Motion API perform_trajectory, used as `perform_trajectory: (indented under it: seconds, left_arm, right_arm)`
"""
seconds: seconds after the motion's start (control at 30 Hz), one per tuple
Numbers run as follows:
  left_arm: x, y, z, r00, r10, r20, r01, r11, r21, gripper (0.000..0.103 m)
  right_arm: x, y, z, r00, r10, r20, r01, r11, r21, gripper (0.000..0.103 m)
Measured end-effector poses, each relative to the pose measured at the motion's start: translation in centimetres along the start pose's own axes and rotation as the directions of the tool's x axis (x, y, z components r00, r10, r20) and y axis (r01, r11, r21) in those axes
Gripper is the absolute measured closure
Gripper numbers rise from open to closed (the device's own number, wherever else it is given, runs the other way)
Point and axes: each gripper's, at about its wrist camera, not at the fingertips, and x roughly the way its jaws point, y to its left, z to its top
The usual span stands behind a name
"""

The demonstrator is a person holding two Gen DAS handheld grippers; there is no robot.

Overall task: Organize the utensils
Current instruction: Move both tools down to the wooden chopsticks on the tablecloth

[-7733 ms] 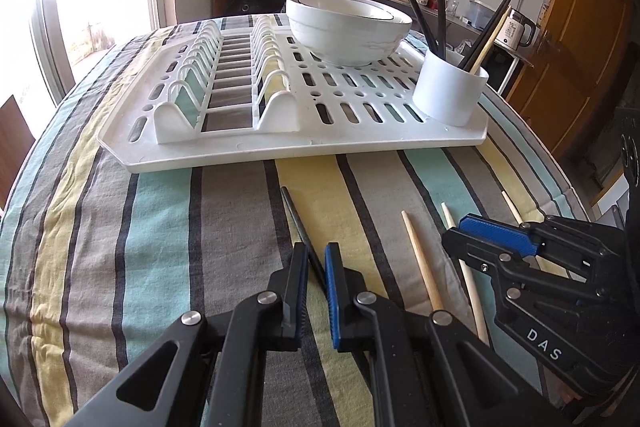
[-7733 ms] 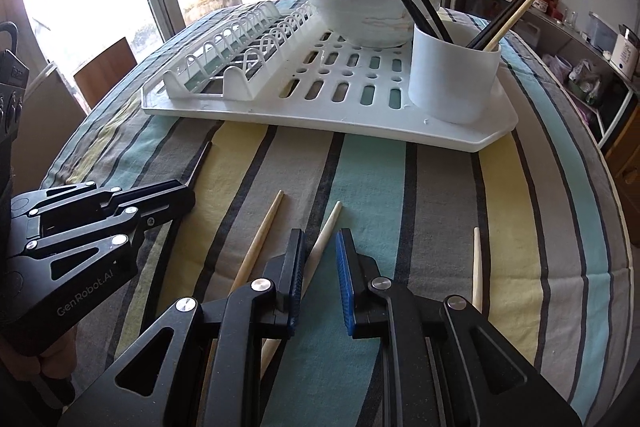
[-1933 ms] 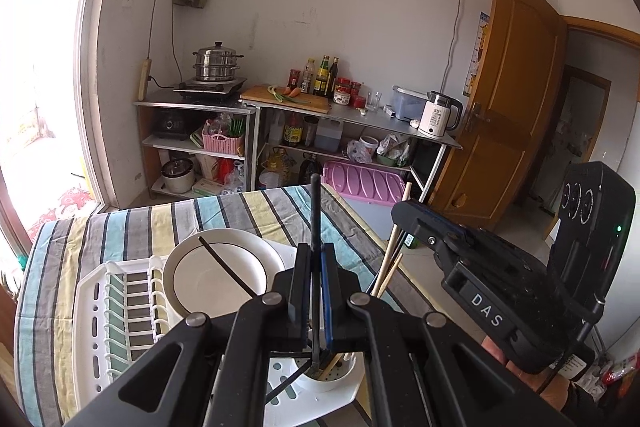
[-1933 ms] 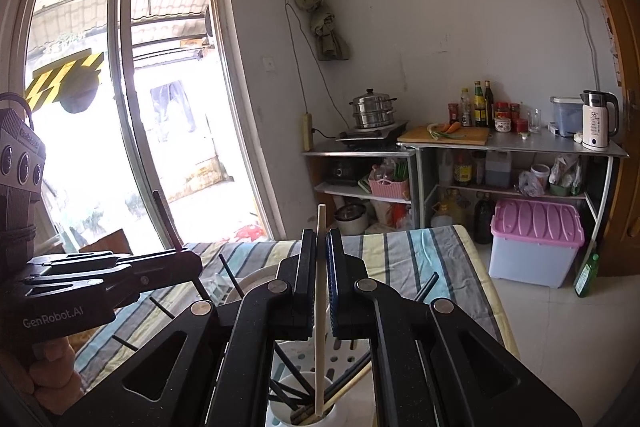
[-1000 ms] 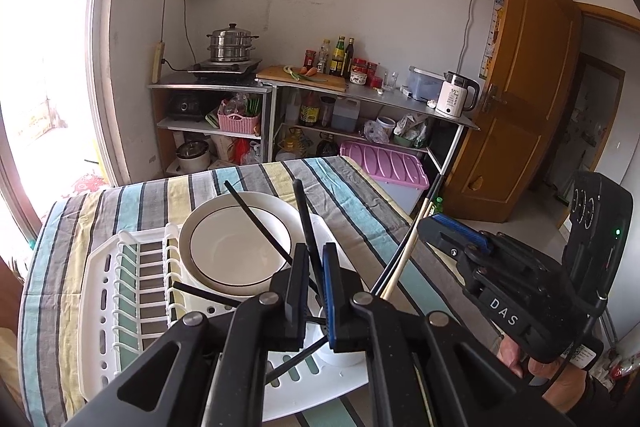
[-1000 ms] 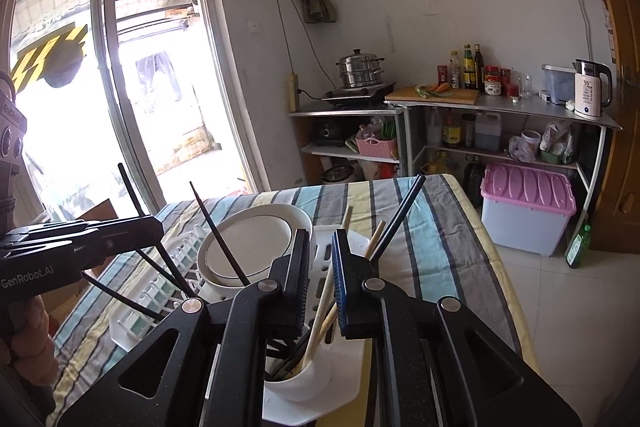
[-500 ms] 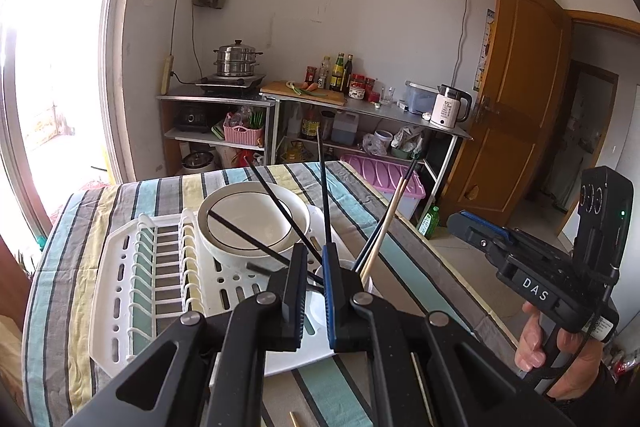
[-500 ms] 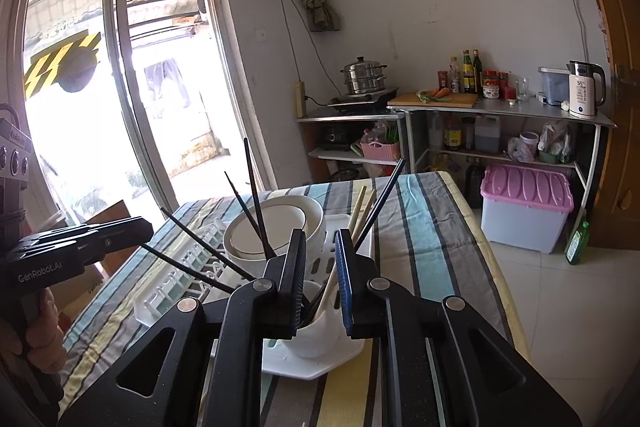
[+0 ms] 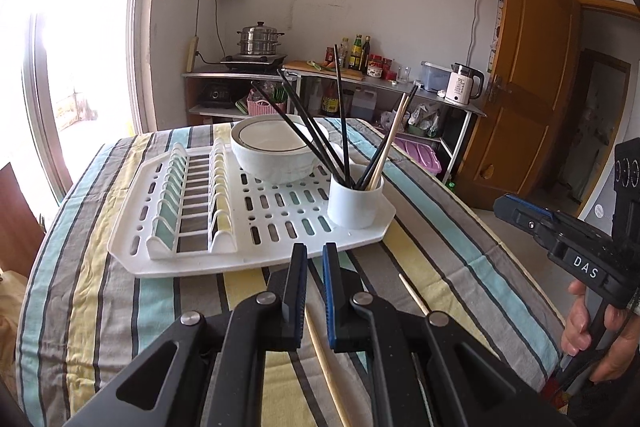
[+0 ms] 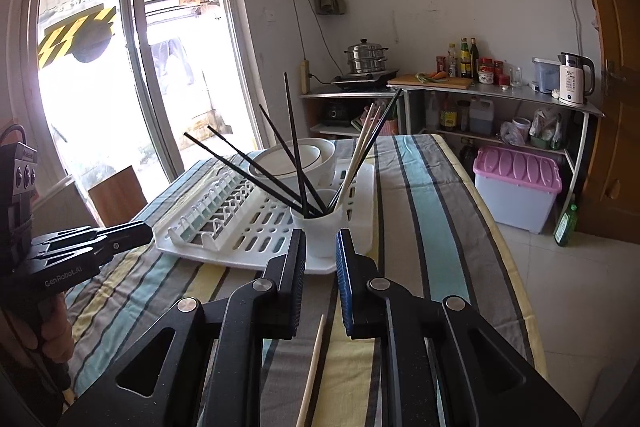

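Note:
A white utensil cup (image 9: 355, 202) stands on the front right corner of a white dish rack (image 9: 200, 251). It holds several black chopsticks (image 9: 340, 115) and wooden chopsticks (image 9: 394, 135). It also shows in the right wrist view (image 10: 320, 231). Two wooden chopsticks (image 9: 326, 367) (image 9: 413, 294) lie on the striped cloth in front of the rack; one shows in the right wrist view (image 10: 312, 363). My left gripper (image 9: 314, 291) is open and empty above the cloth. My right gripper (image 10: 320, 279) is open and empty, back from the cup.
A white bowl (image 9: 276, 155) sits on the rack behind the cup. The table edge (image 9: 500, 243) drops off to the right. A wooden chair (image 10: 116, 193) stands by the window. Kitchen shelves (image 10: 480, 95) and a door (image 9: 532, 87) lie beyond.
Both grippers let go of their chopsticks into the cup, then pulled back and lowered toward the near side of the table. Their jaws are wider apart now.

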Motion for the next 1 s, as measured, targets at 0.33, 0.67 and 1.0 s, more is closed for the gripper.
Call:
perform_trajectory:
  seconds: [0.33,0.67,1.0]
  left_arm:
    - [1.2,-0.1,-4.2,0.995,-0.005,-0.095,0.004,1.0,-0.012,0.094]
    - [5.0,0.5,-5.0,0.98,0.007,-0.2,-0.013,0.999,-0.029,0.092]
    - [9.7,0.6,-4.7,0.951,0.014,-0.308,-0.023,0.999,-0.023,0.092]
  right_arm:
    - [-0.3,1.2,-3.2,0.997,0.01,-0.076,-0.012,1.0,-0.027,0.087]
    - [3.4,0.9,-5.0,0.98,-0.002,-0.2,-0.005,0.999,-0.033,0.087]
    - [7.7,0.5,-5.7,0.949,-0.023,-0.314,0.006,0.999,-0.053,0.087]
